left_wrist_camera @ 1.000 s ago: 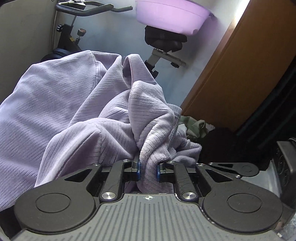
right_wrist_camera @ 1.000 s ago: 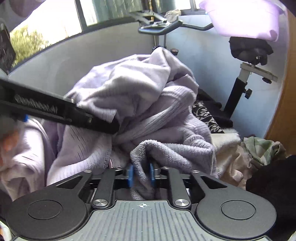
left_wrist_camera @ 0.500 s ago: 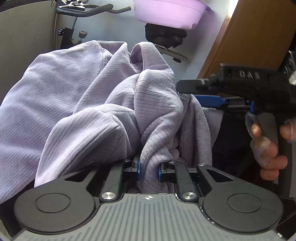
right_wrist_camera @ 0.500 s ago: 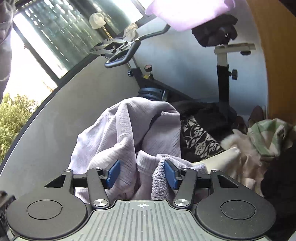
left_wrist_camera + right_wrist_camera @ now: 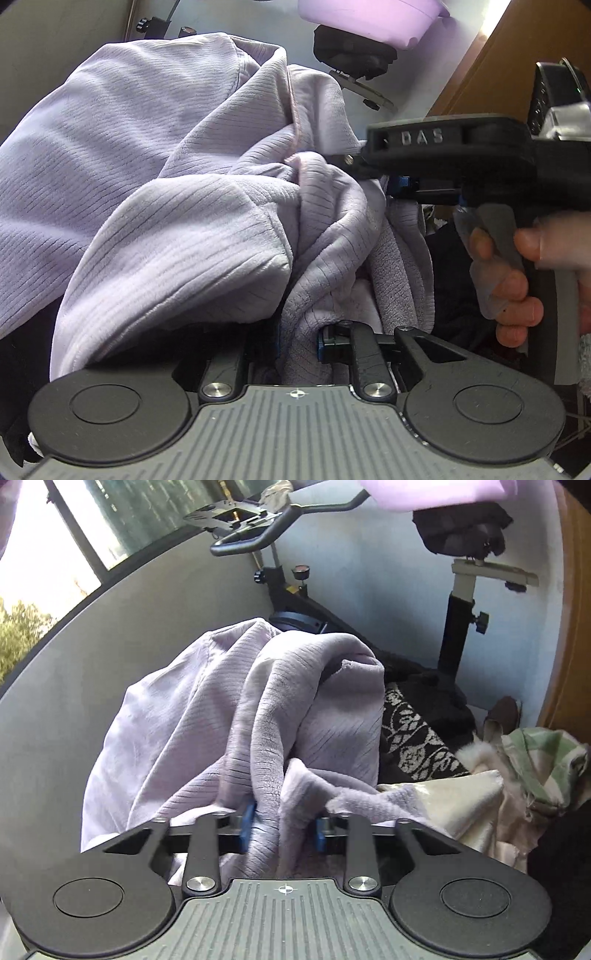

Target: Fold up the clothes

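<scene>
While 2 grippers clamp it, 1 lilac garment hangs bunched.

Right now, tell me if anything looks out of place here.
A purple plastic basin sits on the exercise bike's saddle, an odd perch. The lilac fleece garment is bunched, not flat.

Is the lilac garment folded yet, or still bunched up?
Still bunched. The lilac garment hangs in loose, irregular drapes, pinched by the left gripper and the right gripper; no flat folded layers show.
</scene>
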Tool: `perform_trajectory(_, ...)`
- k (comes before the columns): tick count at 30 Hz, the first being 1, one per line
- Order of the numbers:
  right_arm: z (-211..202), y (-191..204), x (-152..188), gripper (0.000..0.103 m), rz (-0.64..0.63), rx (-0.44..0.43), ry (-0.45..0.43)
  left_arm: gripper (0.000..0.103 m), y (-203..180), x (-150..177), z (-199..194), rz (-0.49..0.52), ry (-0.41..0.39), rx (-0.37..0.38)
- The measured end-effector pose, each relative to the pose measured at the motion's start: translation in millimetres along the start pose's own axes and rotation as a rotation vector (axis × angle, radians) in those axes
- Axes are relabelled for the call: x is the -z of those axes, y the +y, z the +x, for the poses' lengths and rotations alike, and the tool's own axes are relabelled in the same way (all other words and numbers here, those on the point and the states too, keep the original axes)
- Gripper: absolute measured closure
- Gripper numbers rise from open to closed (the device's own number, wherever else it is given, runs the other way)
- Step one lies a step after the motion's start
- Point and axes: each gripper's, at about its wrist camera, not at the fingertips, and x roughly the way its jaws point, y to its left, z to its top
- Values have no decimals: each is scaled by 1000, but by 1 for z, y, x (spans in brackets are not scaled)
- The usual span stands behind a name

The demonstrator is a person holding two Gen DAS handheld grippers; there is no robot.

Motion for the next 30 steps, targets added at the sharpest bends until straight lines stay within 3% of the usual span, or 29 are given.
perform_trajectory(3, -25, 0, 11, 87, -67, 18, -20, 72, -3, -1, -14, 21, 19, 49)
perform_trajectory(5, -45, -1, 20, 87, -97, 25, -36, 42, -7, 1, -31, 53, 36, 84)
perform_trajectory(7, -61, -3, 29, 87, -131, 36, -32, 30, -8, 9, -56, 95, 6, 97)
perform_trajectory(10, -51, -1, 48, 87, -226, 86, 30, 18, 9, 25, -90, 66, -42, 115)
perform_trajectory(14, -30, 0, 51, 87, -236, 114, 57, 17, 58, 38, -116, -146, -100, 85)
perform_trajectory(18, -18, 2, 48, 87, -223, 131, 75, 21, 121, 74, -136, -481, -211, -10)
perform_trajectory(20, -15, 3, 47, 87, -224, 134, 79, 33, 159, 84, -135, -688, -259, -42)
perform_trajectory(23, -15, 3, 47, 87, -217, 139, 82, 34, 201, 101, -125, -930, -348, -80)
perform_trajectory(27, -14, 7, 45, 87, -220, 160, 92, 34, 245, 116, -108, -1146, -400, -82)
perform_trajectory(30, -13, 8, 45, 87, -224, 171, 100, 39, 265, 119, -90, -1242, -437, -66)
